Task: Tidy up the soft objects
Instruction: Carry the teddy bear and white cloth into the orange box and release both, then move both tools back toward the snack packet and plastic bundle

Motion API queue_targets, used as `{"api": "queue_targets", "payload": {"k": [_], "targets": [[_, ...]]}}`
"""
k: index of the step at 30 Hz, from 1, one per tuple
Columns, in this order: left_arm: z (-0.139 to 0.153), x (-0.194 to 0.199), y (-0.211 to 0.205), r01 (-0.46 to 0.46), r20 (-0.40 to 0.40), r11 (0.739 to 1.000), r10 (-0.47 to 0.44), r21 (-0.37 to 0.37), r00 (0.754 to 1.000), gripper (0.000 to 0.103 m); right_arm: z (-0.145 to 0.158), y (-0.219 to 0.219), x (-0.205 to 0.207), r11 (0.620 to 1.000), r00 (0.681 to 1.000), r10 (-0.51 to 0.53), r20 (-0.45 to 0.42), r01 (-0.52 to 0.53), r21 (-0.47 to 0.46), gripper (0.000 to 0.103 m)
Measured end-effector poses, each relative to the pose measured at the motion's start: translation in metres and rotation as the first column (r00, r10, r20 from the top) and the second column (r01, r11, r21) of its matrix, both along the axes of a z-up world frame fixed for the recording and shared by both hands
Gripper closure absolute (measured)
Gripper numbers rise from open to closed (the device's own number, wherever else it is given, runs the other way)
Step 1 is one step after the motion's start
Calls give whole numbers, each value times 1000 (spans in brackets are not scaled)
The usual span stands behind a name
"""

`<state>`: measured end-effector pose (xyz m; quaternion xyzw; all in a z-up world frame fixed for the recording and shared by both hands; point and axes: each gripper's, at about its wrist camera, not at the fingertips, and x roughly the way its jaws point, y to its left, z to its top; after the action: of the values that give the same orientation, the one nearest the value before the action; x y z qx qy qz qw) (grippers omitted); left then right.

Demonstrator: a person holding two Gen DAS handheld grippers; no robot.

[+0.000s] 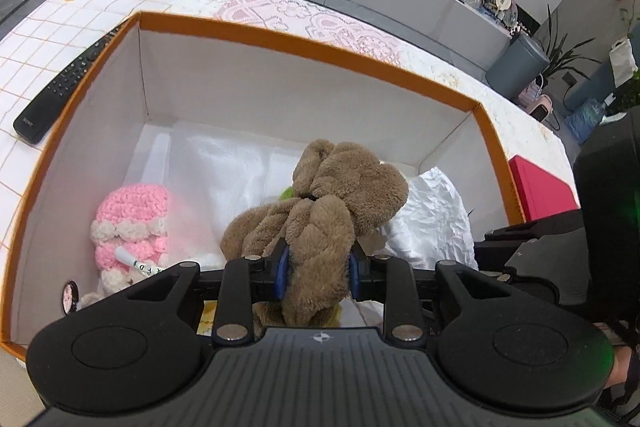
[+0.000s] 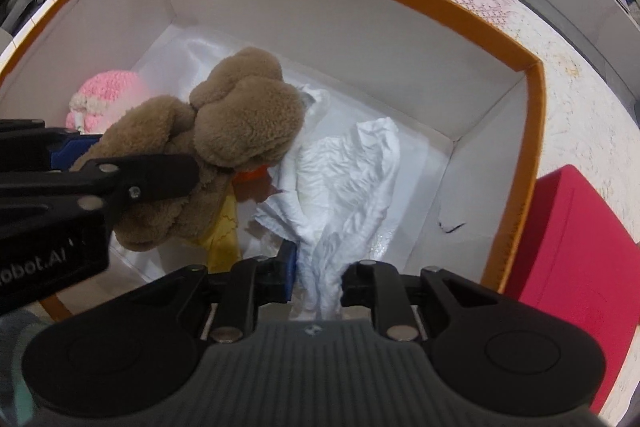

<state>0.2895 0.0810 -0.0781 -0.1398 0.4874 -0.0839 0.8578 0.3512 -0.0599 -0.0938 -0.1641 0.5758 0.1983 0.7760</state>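
Left wrist view: the left hand-held gripper [image 1: 318, 277] pinches a brown plush bear [image 1: 320, 211] by one limb and hangs it low inside the orange-rimmed box [image 1: 304, 39], apparently to set it down beside the pink knit toy [image 1: 132, 223] in the box's near left corner. Beside it, the right hand-held gripper [image 2: 318, 277] clamps a crumpled white cloth [image 2: 344, 187], which trails onto the box floor toward its right wall. The bear sags limp and fuzzy.
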Motion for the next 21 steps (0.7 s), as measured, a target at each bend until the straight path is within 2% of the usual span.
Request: {"api": "queue_targets", "payload": {"k": [4,13,18,21], "targets": [[-4,-3,4,-1,-14,1000,1,-8,1000,68,0,2,-4,1000,1000,18,11,-18,-4,79],[16,-18,9,8,27,999,-6,-41,1000,60,33,-1,-20,998,996,59,71,-60,15,52],[31,-30,14,16,60,998,-12,-61,998,59,56,-7,-34,997,992,71,103,-73,25,51],[32,-34,16,-6,55,999,8,-50,998,61,66,-16,-40,996,991,72,113,-77,40,57]]}}
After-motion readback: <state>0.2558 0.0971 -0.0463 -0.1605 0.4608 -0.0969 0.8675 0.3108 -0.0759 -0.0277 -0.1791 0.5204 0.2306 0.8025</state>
